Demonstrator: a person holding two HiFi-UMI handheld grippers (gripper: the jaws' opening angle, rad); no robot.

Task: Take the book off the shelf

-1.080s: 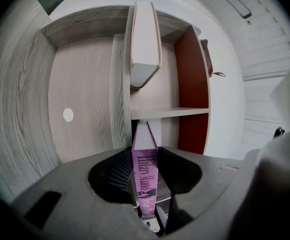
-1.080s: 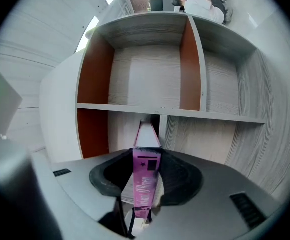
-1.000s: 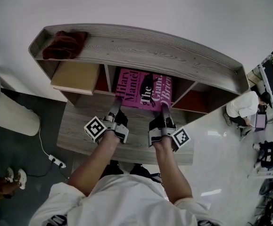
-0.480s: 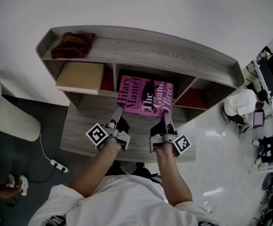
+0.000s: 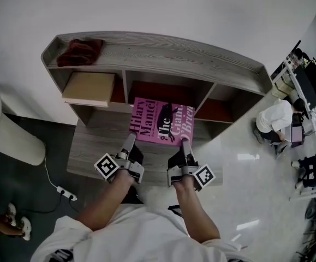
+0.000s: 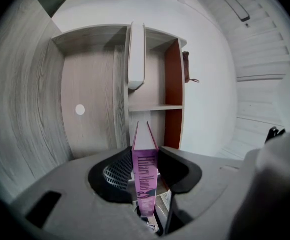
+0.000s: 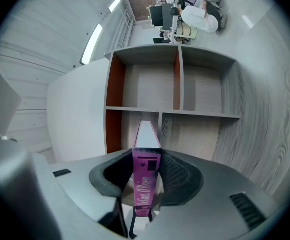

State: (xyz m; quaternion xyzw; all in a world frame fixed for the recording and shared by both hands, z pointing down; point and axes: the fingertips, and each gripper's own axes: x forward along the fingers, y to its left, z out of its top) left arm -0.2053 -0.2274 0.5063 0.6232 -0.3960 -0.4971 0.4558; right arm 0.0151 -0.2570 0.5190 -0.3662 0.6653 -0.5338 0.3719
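Observation:
A pink book (image 5: 162, 121) with white and black lettering lies flat, held out in front of the grey wooden shelf unit (image 5: 163, 56), over the lower ledge. My left gripper (image 5: 130, 141) is shut on its near left edge. My right gripper (image 5: 185, 143) is shut on its near right edge. In the left gripper view the book's spine (image 6: 145, 176) stands edge-on between the jaws of the left gripper (image 6: 145, 184). The right gripper view shows the book's edge (image 7: 146, 181) clamped between the jaws of the right gripper (image 7: 146, 186).
A dark red cloth (image 5: 80, 52) lies on the shelf top at the left. A tan box (image 5: 89, 88) fills the left compartment. The middle and right compartments (image 5: 212, 111) show red inner walls. A person in white (image 5: 275, 121) crouches on the floor at the right, near desks.
Both grippers have drawn the book toward me, out of the middle compartment and over the lower ledge. The grip on it is unchanged.

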